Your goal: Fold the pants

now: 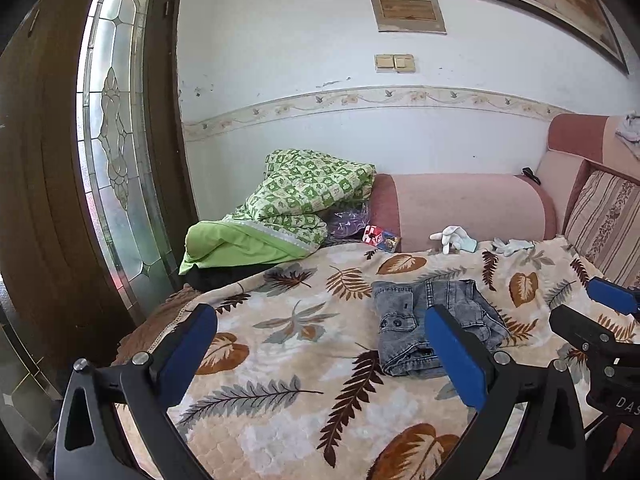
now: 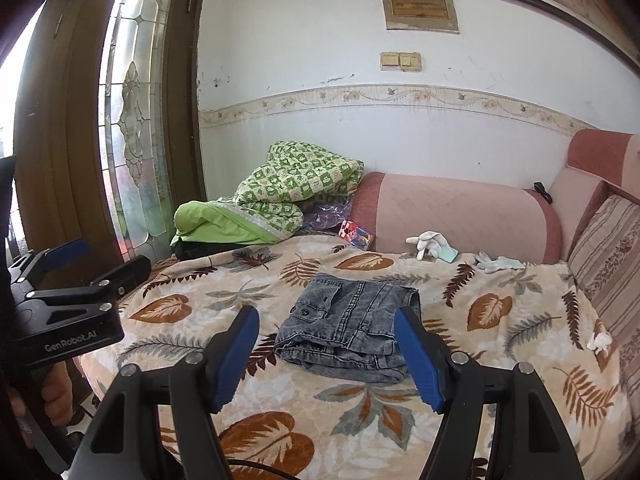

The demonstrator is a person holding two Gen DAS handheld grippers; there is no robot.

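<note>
Grey denim pants point(image 2: 348, 332) folded, waistband facing cameras, claws apart

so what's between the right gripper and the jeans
Nothing but bare leaf-print blanket, seen in the right wrist view: the open right gripper hangs just short of the folded jeans.

Sofa bed point(image 2: 460, 208) with pink bolster, covered by a cream blanket point(image 2: 480, 360) printed with brown and grey leaves. Lying on the blanket: folded grey jeans point(image 2: 348, 332) in the middle, white gloves point(image 2: 430, 244) by the bolster, green quilt point(image 2: 288, 188) heaped at the far left corner.
</note>
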